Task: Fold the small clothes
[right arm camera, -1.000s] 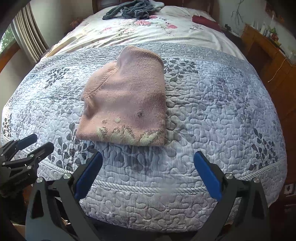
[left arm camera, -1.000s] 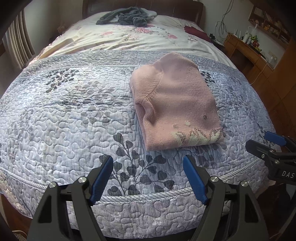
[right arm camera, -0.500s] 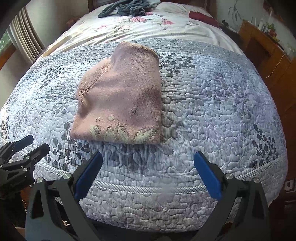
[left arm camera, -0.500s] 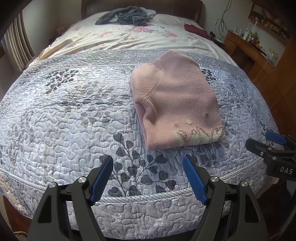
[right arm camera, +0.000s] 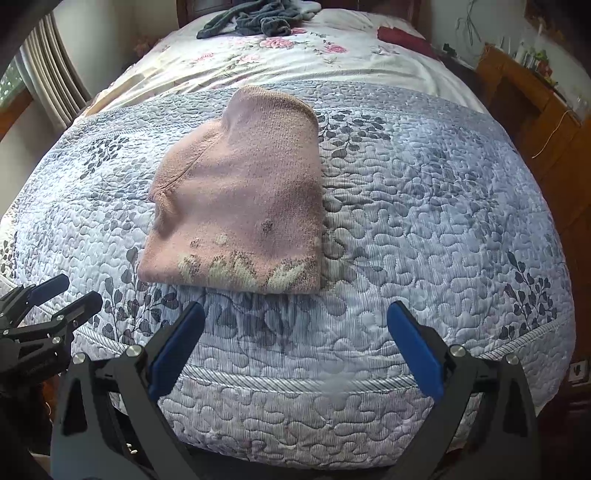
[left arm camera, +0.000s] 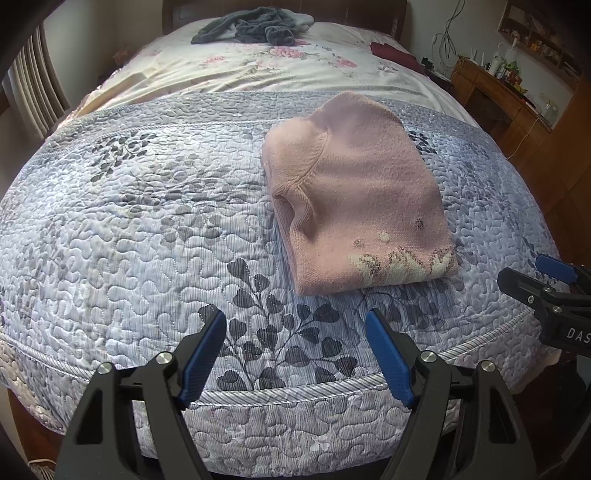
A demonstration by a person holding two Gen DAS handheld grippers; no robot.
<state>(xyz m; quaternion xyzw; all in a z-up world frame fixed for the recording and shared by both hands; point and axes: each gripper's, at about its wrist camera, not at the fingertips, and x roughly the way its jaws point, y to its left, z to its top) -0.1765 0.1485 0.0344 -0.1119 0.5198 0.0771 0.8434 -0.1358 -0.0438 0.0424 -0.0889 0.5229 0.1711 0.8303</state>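
A pink knitted sweater (left arm camera: 354, 192) (right arm camera: 243, 206) lies folded into a compact stack on the quilted blue-grey bedspread (left arm camera: 140, 229) (right arm camera: 436, 221), its pale patterned hem nearest me. My left gripper (left arm camera: 295, 325) hovers open over the quilt's front edge, short of the sweater's hem and slightly left of it. My right gripper (right arm camera: 295, 317) is open too, just in front of the hem's right part, holding nothing. Each gripper shows at the side of the other's view: the right gripper (left arm camera: 532, 273), the left gripper (right arm camera: 70, 293).
Far up the bed a heap of grey clothes (left arm camera: 251, 29) (right arm camera: 255, 18) lies on a floral sheet (left arm camera: 258, 66), with a dark red item (left arm camera: 391, 51) to the right. A wooden desk (left arm camera: 491, 96) stands right of the bed, a curtain (right arm camera: 55, 70) at left.
Both grippers have crept a little forward toward the bed, so the sweater sits slightly nearer and lower in view. Both stay open; the sweater has not moved.
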